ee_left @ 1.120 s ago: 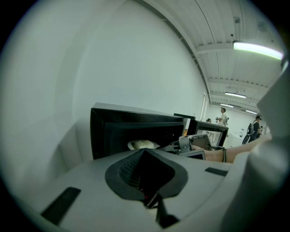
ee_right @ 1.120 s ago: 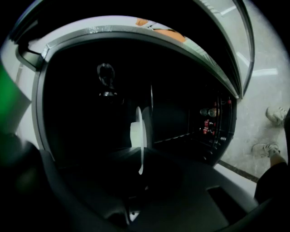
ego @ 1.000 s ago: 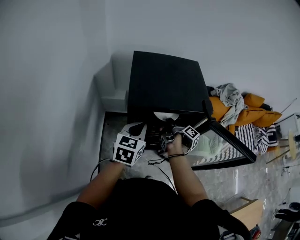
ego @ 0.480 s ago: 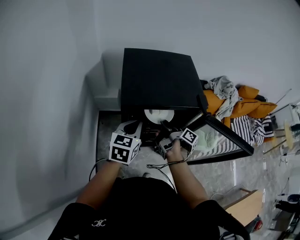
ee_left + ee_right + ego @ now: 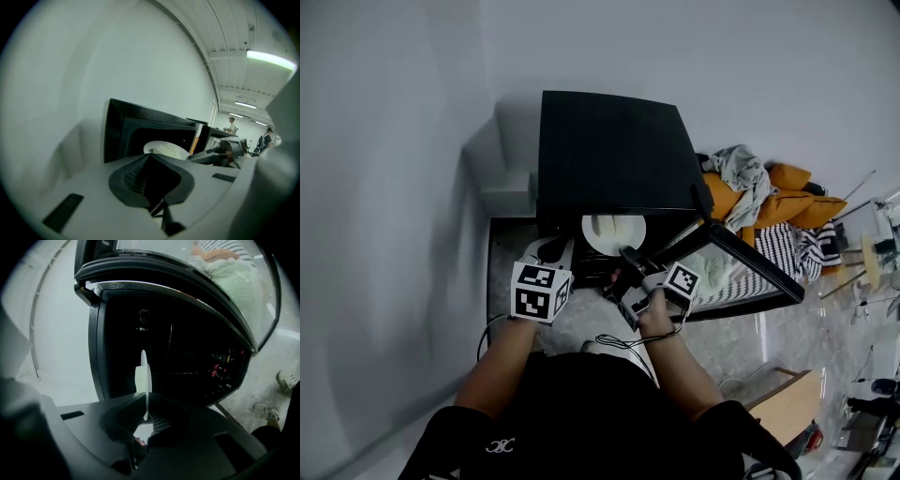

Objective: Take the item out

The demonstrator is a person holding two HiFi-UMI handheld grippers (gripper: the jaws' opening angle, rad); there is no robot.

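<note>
A white plate (image 5: 614, 234) sticks halfway out of the mouth of a black oven (image 5: 614, 150). My right gripper (image 5: 626, 261) is shut on the plate's near rim. In the right gripper view the plate (image 5: 143, 373) shows edge-on, pinched between the jaws of the right gripper (image 5: 145, 409), with the dark cavity behind it. My left gripper (image 5: 558, 251) hangs just left of the plate at the oven's front, jaws together on nothing. In the left gripper view the left gripper (image 5: 151, 185) points at the plate (image 5: 165, 150) and the oven (image 5: 140, 126).
The oven's glass door (image 5: 741, 258) stands swung open to the right, close to my right hand. A white ledge (image 5: 511, 187) adjoins the oven's left side. A heap of orange and striped cloth (image 5: 773, 211) lies behind the door. Two people (image 5: 232, 124) stand far off.
The right gripper has drawn back toward me with the plate, so more of the plate shows outside the oven. The left gripper has shifted slightly left and back.
</note>
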